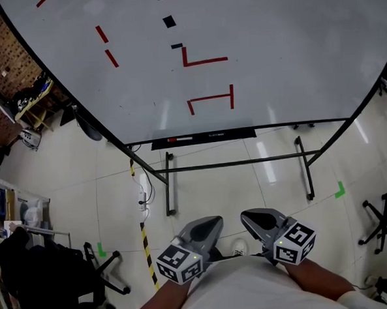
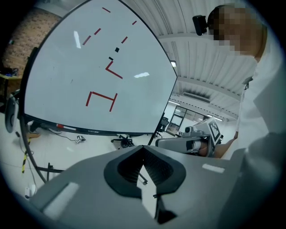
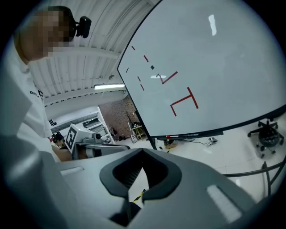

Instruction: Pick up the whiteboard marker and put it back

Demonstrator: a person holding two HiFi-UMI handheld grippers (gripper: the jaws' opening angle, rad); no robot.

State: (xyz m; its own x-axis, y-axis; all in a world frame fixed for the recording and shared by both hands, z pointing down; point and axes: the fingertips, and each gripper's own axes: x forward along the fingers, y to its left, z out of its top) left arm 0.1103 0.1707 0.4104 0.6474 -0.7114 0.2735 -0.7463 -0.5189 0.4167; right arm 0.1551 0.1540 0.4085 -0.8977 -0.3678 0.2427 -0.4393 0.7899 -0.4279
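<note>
The slim white, red-capped whiteboard marker [image 1: 179, 139] lies near the left end of the black ledge tray [image 1: 235, 133]. It is probably light, rigid and slick, so pinch it mid-barrel. The left gripper [image 1: 215, 220] and right gripper [image 1: 245, 214] are clenched empty, well apart from it.

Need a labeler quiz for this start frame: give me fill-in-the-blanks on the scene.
1. The whiteboard marker lies on the ___ along the bottom edge of the whiteboard.
2. The angular lines drawn on the whiteboard are ___.
3. The left gripper and the right gripper, held low near the person's waist with jaws together, hold ___.

Missing words: tray; red; nothing.
</note>
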